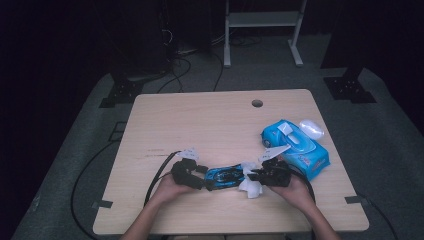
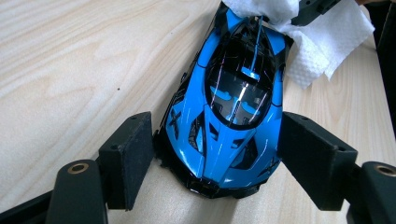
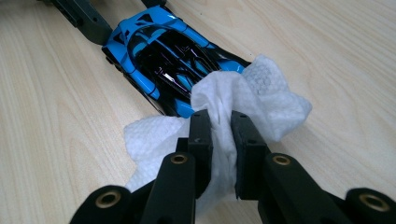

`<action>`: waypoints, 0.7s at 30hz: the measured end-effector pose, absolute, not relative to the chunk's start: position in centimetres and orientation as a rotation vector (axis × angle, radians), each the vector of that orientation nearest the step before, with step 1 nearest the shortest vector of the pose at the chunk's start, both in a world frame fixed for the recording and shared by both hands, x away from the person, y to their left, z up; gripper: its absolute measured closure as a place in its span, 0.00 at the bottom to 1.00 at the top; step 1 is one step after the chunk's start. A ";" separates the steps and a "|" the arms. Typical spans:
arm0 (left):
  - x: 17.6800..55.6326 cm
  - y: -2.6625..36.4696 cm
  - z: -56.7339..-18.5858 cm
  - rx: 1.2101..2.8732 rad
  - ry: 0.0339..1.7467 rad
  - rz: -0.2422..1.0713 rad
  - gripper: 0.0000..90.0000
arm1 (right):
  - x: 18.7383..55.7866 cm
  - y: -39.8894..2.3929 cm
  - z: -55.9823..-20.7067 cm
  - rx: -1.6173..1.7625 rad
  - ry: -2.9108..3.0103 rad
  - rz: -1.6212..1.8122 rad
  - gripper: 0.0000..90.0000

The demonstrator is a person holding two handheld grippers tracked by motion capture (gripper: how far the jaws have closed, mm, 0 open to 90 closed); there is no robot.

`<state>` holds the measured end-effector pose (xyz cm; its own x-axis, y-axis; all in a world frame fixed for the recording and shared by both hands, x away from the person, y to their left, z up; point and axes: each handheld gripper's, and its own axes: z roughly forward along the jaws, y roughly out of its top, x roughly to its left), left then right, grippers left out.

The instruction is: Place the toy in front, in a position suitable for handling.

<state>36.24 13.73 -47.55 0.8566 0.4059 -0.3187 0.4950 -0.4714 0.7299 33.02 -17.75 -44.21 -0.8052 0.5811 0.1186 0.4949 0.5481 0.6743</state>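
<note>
**Toy car braced, wipe pinched at its far end**

My left gripper [image 2: 215, 158] straddles one end of the blue toy car [image 2: 233, 107]; whether the pads touch its sides I cannot tell. My right gripper [image 3: 219, 135] is clamped on a crumpled white wipe [image 3: 261, 93] lying against the car's other end. Beyond, near the table [image 1: 200, 120] edge, sit a blue wipes pack [image 1: 300, 147] and a clear plastic piece [image 1: 311, 128].

Glossy blue-and-black toy sports car [image 2: 233, 107] upright on its wheels near the desk's front edge, crumpled white embossed paper wipe [image 3: 261, 100] bunched over and touching one end of the car
</note>
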 end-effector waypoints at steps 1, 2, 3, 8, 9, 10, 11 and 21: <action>36.2 13.7 -47.6 2.118 0.653 -0.126 0.30 | 33.1 -17.7 -44.1 0.931 2.658 1.098 0.88; 36.2 13.7 -47.6 2.118 0.653 -0.126 0.30 | 33.1 -17.7 -44.0 0.936 2.661 1.098 0.88; 36.2 13.7 -47.6 2.120 0.651 -0.125 0.30 | 33.2 -17.7 -43.8 0.939 2.653 1.108 0.88; 35.8 13.3 -47.8 2.163 0.603 -0.078 0.37 | 33.4 -17.3 -43.5 0.933 2.670 1.187 0.88; 35.5 13.1 -47.8 2.177 0.592 -0.039 0.37 | 33.4 -16.9 -43.7 0.915 2.704 1.159 0.88; 35.4 12.8 -47.7 2.190 0.588 -0.025 0.37 | 33.4 -16.9 -43.7 0.915 2.704 1.159 0.88; 35.5 12.6 -47.6 2.206 0.583 -0.031 0.35 | 33.4 -16.8 -44.2 0.907 2.724 1.122 0.88; 36.5 12.8 -47.0 2.098 0.650 -0.137 0.32 | 33.8 -17.4 -44.3 0.940 2.718 1.136 0.88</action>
<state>36.49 12.84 -46.97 0.8552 0.3973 -0.3328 0.4977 -0.4503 0.7413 33.84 -17.43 -44.32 -0.8143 0.5518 0.1800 0.5158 0.5457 0.6605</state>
